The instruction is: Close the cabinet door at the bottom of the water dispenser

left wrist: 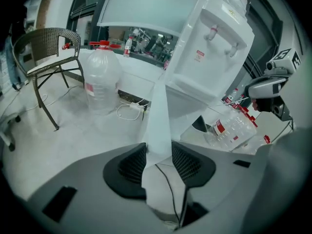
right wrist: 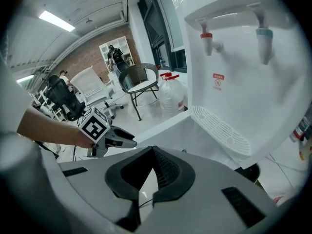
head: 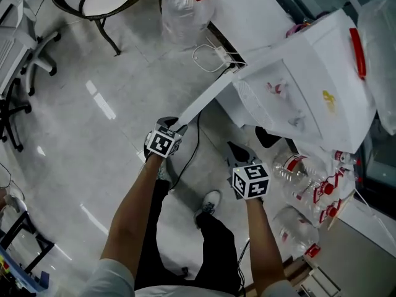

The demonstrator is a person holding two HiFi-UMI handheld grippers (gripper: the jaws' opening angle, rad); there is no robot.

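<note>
A glossy pale floor (head: 80, 116) carries a wicker chair (left wrist: 48, 48) and, to its right, a red-capped water jug (head: 185, 11). The left gripper (left wrist: 158, 152) is clamped on the edge of the cabinet door (head: 207, 98), which stands swung out from the bottom of the water dispenser (head: 309, 85). The right gripper (right wrist: 152, 152) hangs closed and empty in front of the dispenser. The dispenser's red-and-white sticker (right wrist: 218, 82) is too small to read.

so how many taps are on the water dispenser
2: a red tap on the left of the water dispenser front, and a blue tap to its right, both above the drip grille. None looks hidden.
</note>
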